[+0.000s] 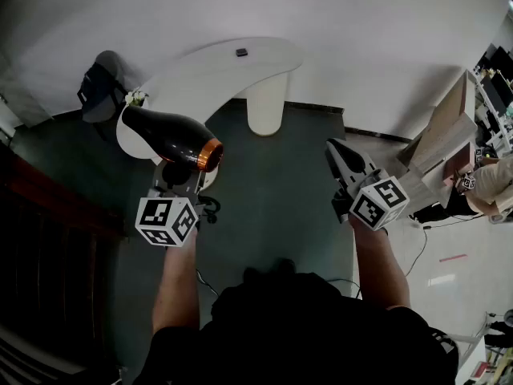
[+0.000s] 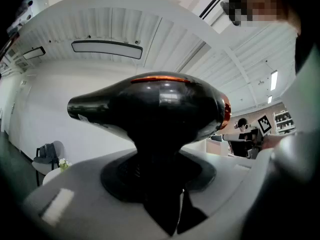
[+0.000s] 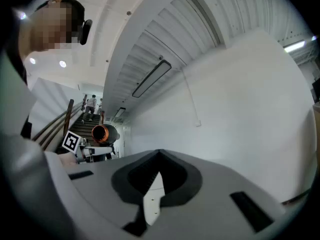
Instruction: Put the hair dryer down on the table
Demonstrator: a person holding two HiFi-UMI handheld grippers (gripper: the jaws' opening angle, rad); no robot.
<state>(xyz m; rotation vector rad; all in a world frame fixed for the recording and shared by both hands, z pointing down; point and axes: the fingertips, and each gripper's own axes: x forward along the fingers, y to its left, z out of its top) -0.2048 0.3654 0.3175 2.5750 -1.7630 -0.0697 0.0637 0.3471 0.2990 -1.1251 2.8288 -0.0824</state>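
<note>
- Left gripper view settles the grip: your left hand-held gripper [image 1: 183, 175] is clamped on the handle of the hair dryer [image 2: 150, 109]. The black body sits crosswise above the jaws, with its orange ring toward your right.
- So which step am I on?
- Carrying, by my reading. The dryer is up in the air and not yet set down. Head view puts it over the near left end of the white surface [image 1: 200, 70], though I cannot tell how high above it.
- And my other hand?
- Your right hand-held gripper [image 1: 335, 149] has its jaws closed together with nothing between them. It hangs well apart from the dryer, out over the dark floor [image 1: 272, 191].
- What does the next move call for?
- Bring the dryer down onto a bare part of the surface, well inside the curved rim. Let the body rest there before you loosen the jaws.
- How much room do I have?
- Plenty toward the far end, where only a small dark item [image 1: 241, 52] lies. The left end is tighter: flowers [image 1: 135, 97] sit at the rim and a chair [image 1: 100, 87] stands just beside it. The rim curves away from you, so a placement too near the edge could tip the dryer onto the floor.
</note>
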